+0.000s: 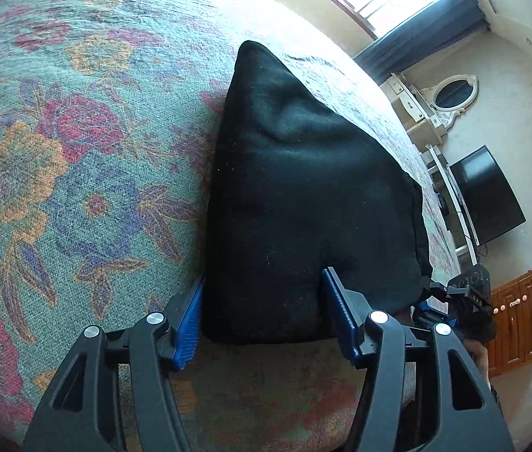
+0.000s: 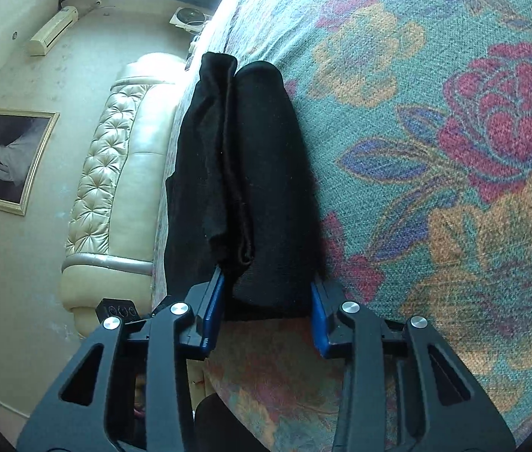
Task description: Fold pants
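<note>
**Fold Pants: Fold Largely Complete, Final Check Outstanding**

Found on the bed, lying on a teal woven bedspread with red, orange and blue flowers (image 1: 58, 150): black soft-knit pants (image 1: 303, 188), gathered into one compact, thick bundle near the edge of the mattress. No loose legs trailing in either view. In the right wrist view, several stacked layers visible along the bundle's length, with a narrower folded strip lying on the side towards the cream tufted headboard (image 2: 115, 173). Judged from this to be past the main folds.

Left gripper (image 1: 264, 301) positioned at the near end of the bundle, fingers (image 1: 186, 324) straddling part of it; one blue pad flush against the outer edge, the other set against the cloth further in. Cannot tell whether pressing or merely resting there.

Right gripper (image 2: 266, 290) positioned at the near end of the same bundle from the other side. Fingers (image 2: 213, 309) closed onto the thick end of the fold, cloth filling the gap and meeting both pads.

Remaining, as a judgement: possibly one last tuck or squaring of the uneven top strip, then release. Slight bulging noted on the top surface in the left view; tidy overall. Far end of the bundle not clearly inspectable.
</note>
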`<state>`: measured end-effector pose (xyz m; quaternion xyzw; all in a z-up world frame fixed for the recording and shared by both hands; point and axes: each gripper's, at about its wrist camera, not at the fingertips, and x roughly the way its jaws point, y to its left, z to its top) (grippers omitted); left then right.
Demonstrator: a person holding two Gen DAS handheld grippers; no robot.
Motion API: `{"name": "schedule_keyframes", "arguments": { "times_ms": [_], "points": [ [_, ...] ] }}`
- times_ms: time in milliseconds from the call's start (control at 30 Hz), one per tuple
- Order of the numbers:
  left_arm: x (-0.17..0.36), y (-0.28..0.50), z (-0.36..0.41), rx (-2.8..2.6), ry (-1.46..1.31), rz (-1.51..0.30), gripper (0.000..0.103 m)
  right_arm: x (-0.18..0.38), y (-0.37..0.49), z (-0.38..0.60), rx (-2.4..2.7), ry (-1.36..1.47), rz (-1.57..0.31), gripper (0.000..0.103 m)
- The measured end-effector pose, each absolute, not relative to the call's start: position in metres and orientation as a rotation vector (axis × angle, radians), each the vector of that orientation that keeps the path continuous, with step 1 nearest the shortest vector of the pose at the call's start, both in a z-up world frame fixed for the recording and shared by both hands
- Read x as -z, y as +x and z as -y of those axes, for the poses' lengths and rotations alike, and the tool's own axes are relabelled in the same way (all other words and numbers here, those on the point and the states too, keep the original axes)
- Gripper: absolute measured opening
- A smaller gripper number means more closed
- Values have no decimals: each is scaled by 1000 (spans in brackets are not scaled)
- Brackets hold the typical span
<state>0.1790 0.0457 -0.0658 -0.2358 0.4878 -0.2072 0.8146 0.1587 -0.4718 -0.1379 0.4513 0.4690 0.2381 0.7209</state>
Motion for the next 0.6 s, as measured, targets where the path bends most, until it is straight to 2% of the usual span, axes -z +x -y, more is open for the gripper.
{"name": "schedule_keyframes", "arguments": {
  "times_ms": [600],
  "points": [
    [66,181,-50,448,-470,-1029,53,136,147,472,-524,1053,-1013,30]
  ]
}}
